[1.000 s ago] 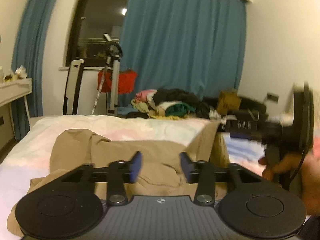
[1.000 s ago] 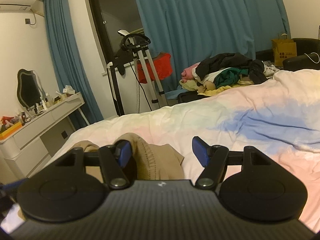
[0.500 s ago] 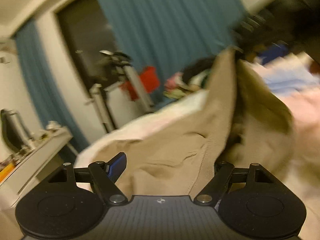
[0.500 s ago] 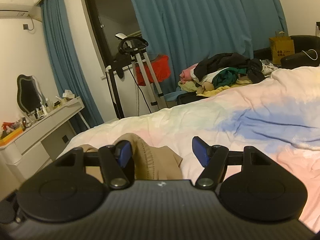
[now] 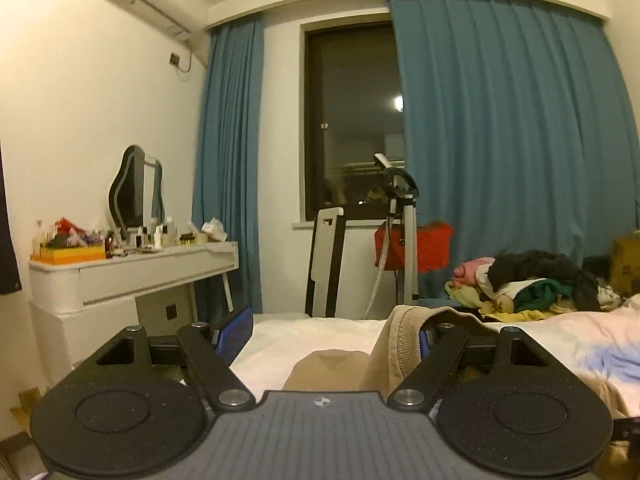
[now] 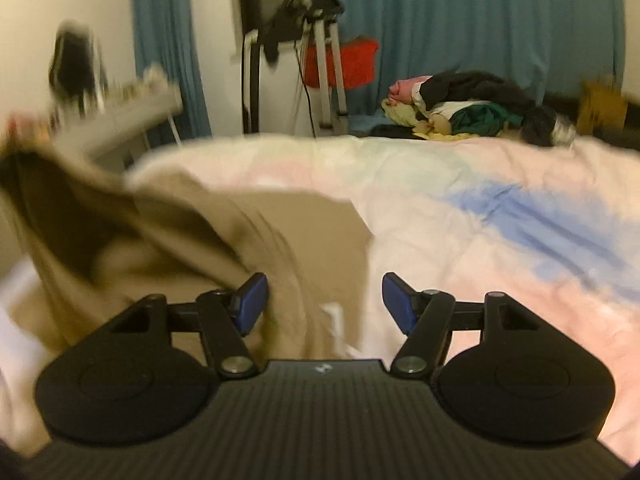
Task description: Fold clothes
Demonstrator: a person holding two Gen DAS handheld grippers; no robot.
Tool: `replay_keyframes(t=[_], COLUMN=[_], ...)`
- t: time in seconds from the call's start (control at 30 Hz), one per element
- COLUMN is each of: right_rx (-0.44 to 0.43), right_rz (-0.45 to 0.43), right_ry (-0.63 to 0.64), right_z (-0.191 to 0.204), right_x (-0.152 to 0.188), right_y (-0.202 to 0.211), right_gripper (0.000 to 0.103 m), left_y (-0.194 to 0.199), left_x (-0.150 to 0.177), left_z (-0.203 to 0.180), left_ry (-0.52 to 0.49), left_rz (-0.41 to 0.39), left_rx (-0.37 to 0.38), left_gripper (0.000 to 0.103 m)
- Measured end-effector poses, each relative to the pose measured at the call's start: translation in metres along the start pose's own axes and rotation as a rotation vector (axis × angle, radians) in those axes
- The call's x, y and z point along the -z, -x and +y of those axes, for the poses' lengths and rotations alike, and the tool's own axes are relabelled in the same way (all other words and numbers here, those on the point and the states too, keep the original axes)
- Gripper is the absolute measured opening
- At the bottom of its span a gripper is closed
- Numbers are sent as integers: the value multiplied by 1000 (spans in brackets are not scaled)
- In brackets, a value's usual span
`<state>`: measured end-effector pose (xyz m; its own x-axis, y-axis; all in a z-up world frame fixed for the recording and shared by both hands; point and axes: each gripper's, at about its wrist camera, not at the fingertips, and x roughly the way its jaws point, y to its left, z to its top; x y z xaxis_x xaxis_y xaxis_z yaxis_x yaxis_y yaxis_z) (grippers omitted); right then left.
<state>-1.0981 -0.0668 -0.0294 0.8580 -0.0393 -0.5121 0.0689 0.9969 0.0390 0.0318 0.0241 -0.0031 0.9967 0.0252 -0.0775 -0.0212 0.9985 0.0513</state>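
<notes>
1. While the tan garment [image 6: 208, 240] is spread over the near left part of the bed [image 6: 480, 208], its long axis is seen running from the near middle up and away to the left, where a blurred raised end is lifted off the quilt.
2. Left gripper [image 5: 332, 336]: jaws are held wide apart; a ribbed tan hem [image 5: 404, 344] is draped over the right finger and is not pinched between the pads.
3. Right gripper [image 6: 324, 304]: jaws are parted and unclenched; cloth is seen against the left pad [image 6: 250, 300], bare quilt under the right one. Nothing is grasped.
4. Edges: the garment's right edge is laid against pale quilt.
5. Open room: bare pink, white and blue quilt is shown to the right and beyond.
6. Clothes pile [image 6: 472, 108]: placed past the bed's far edge, well apart.
</notes>
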Motion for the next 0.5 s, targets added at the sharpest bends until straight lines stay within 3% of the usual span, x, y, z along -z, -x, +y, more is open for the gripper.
replay_keyframes(t=[0.23,0.37,0.5], right_rx=[-41,-99,-68], right_rz=[-138,-194,-255], right_ry=[-108,-55,-33], right_z=[-24,-8,7], right_x=[-13,-8,0], right_y=[47,60,77], right_gripper=[66,66,64], left_y=[16,22,19], left_x=[-12,-17,-18], left_z=[21,22,23], left_ry=[43,37,36], left_rz=[-20,-39,-37], left_rx=[1,14,25], left_gripper=[79,79,79])
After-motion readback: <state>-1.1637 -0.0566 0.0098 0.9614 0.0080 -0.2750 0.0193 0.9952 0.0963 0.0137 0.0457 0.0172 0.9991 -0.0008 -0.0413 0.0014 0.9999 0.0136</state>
